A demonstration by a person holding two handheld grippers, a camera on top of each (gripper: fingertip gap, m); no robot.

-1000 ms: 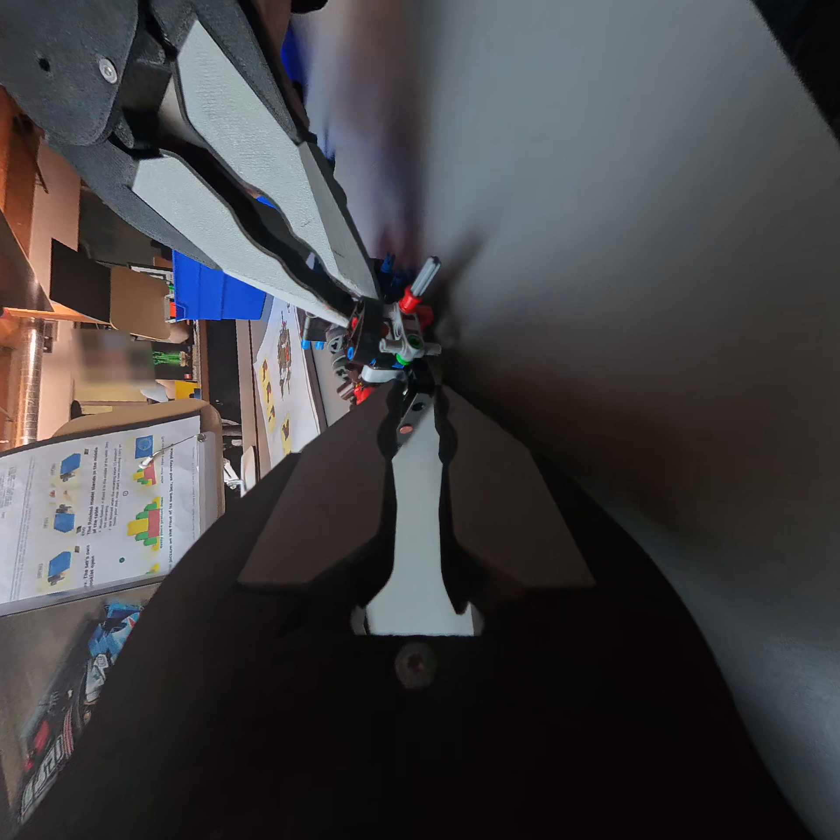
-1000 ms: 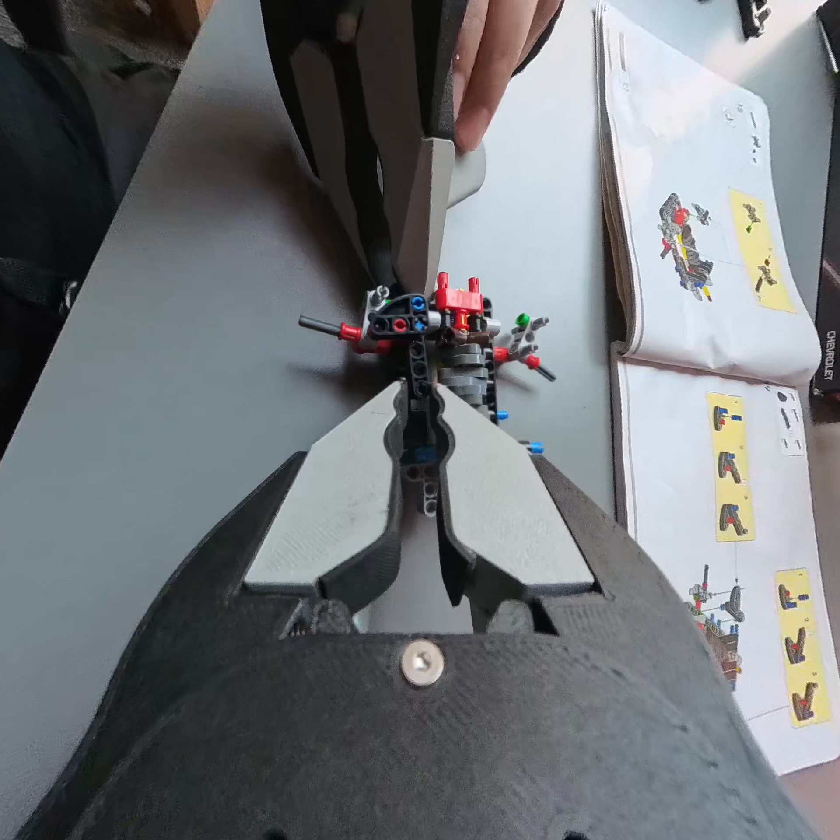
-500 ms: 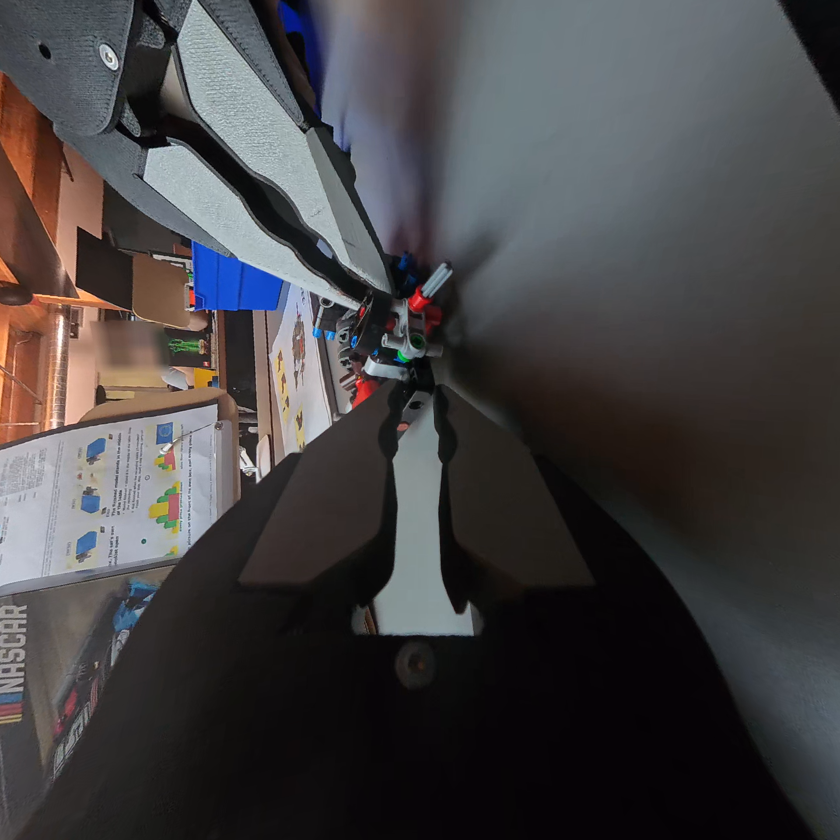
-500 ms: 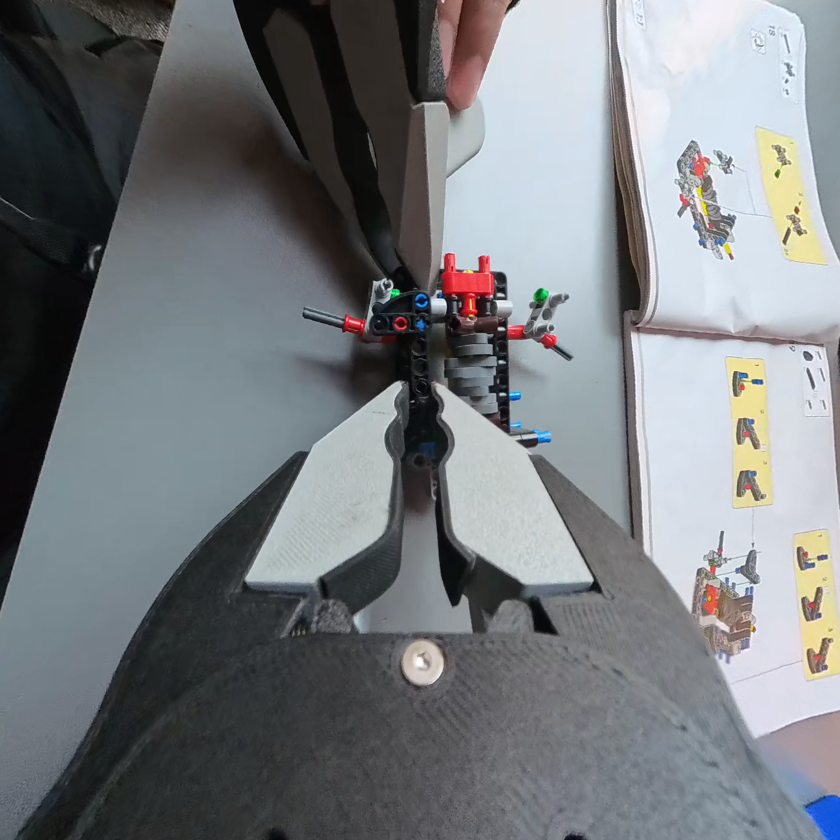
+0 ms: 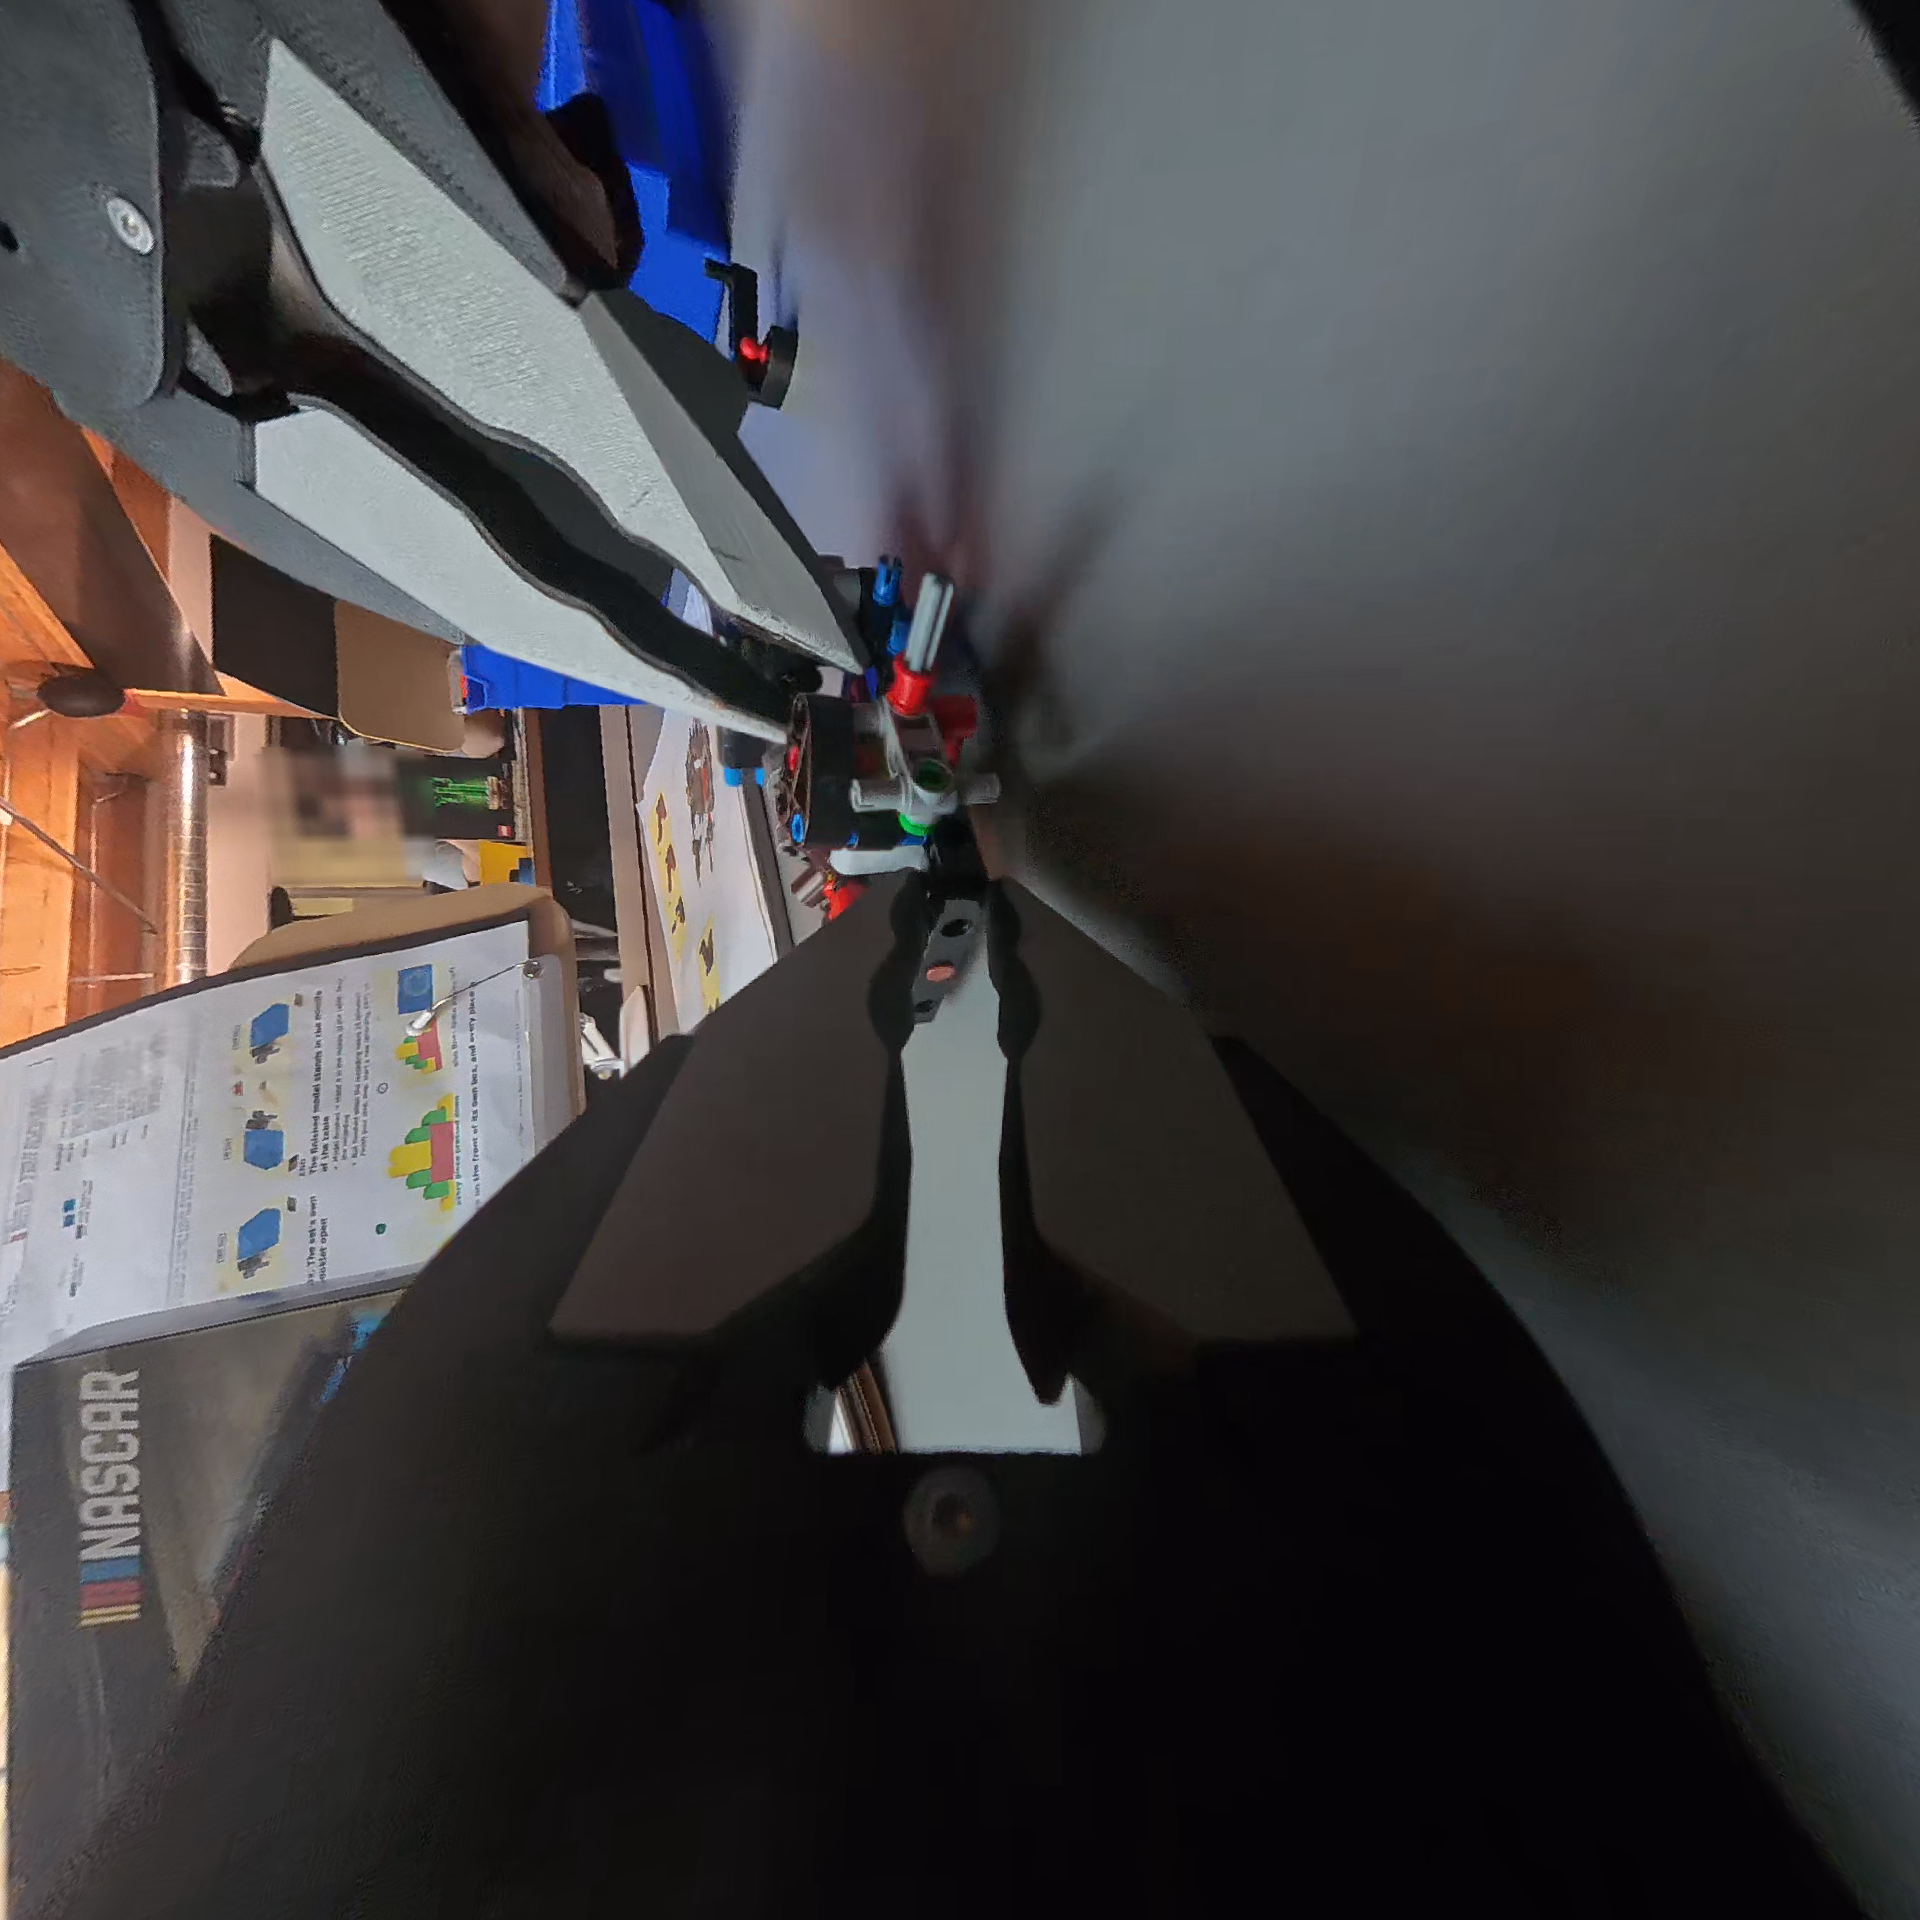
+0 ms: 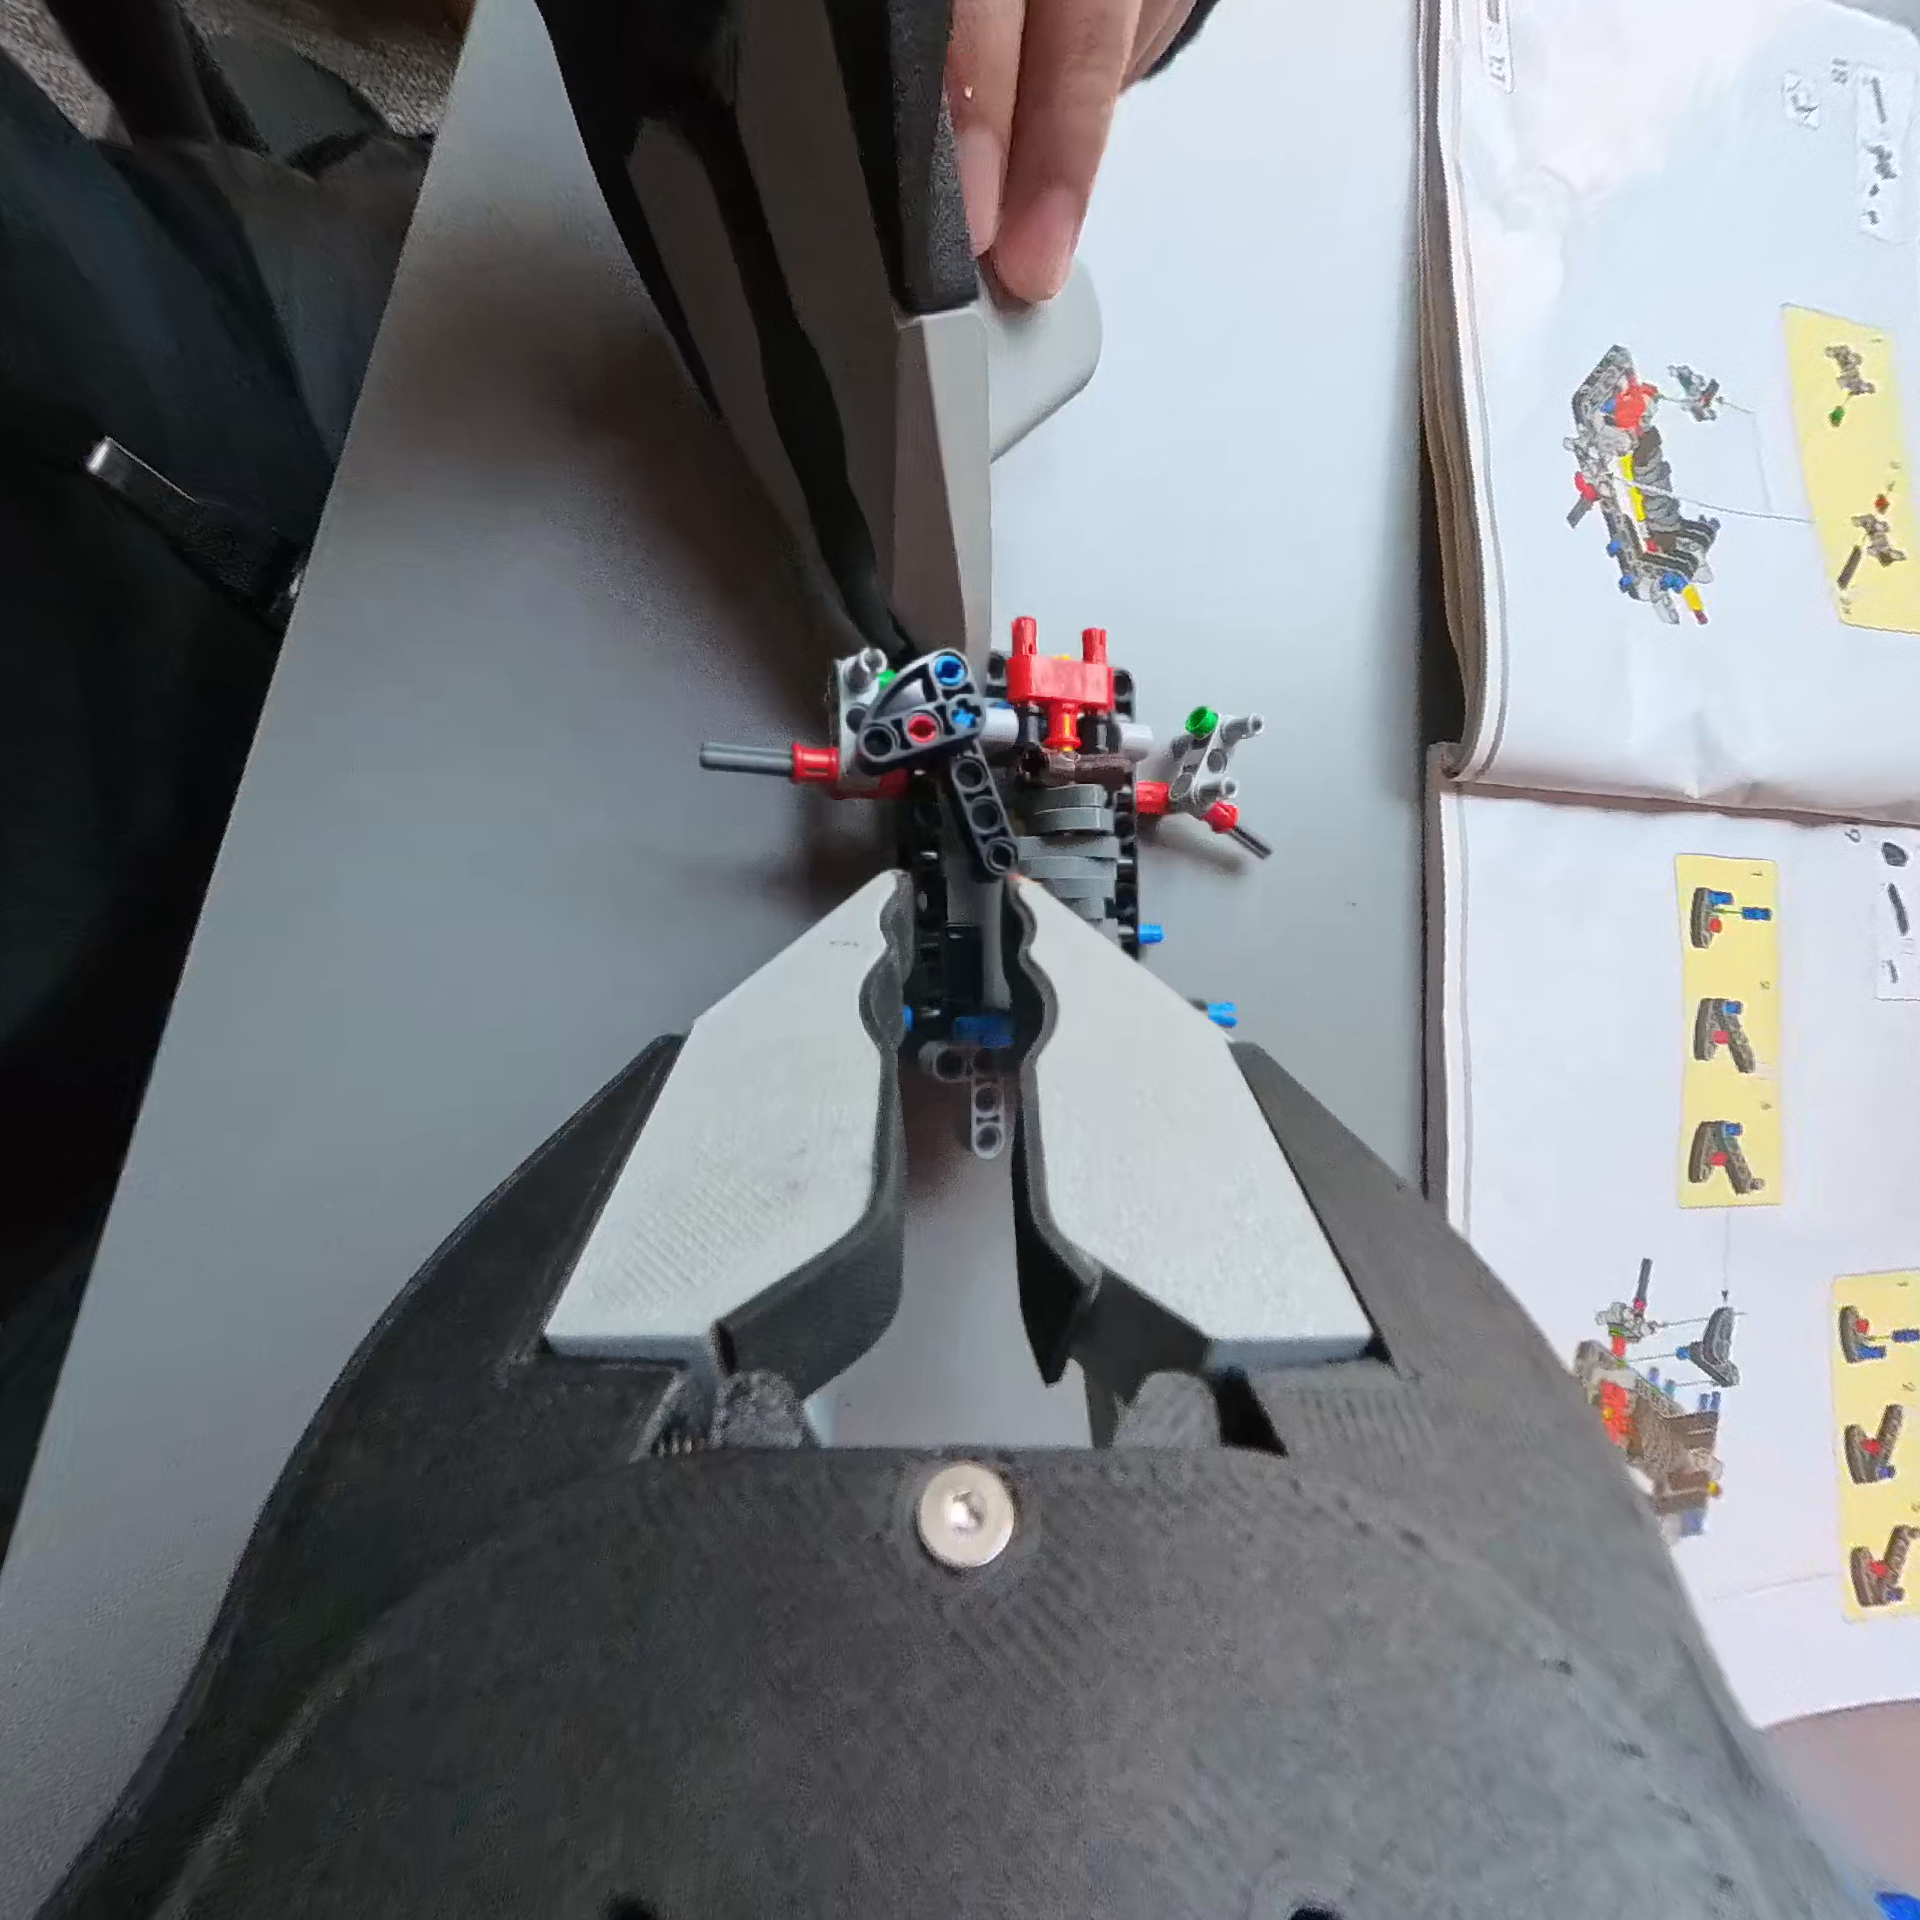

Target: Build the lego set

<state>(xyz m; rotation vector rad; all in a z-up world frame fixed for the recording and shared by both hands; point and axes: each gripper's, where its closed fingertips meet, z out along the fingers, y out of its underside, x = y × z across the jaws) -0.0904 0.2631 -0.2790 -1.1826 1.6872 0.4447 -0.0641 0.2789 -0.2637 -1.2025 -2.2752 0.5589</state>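
Note:
A small lego model (image 6: 1070,769) of black, grey and red technic parts rests on the grey table (image 6: 499,883). My right gripper (image 6: 958,894) is shut on the model's black frame from the near side. My left gripper (image 6: 935,649) comes in from the far side, with its tips at a black curved beam (image 6: 940,743) on the model's left; the beam lies tilted. In the left wrist view, my left gripper (image 5: 951,904) is shut on that black beam (image 5: 943,951), with the model (image 5: 894,769) just past the tips. The right gripper (image 5: 821,691) reaches in from the upper left.
An open instruction booklet (image 6: 1662,987) lies on the table to the right of the model. A hand (image 6: 1029,156) holds the left gripper. The table's left edge runs close by. The left wrist view shows a dark set box (image 5: 104,1558), a printed sheet (image 5: 260,1122) and a blue bin (image 5: 540,681). Some 4 centimeters of space lies between my two pairs of fingers.
The black curved beam has swung from lying straight along the frame to a tilt, its lower end now to the right. Both grippers keep their hold.

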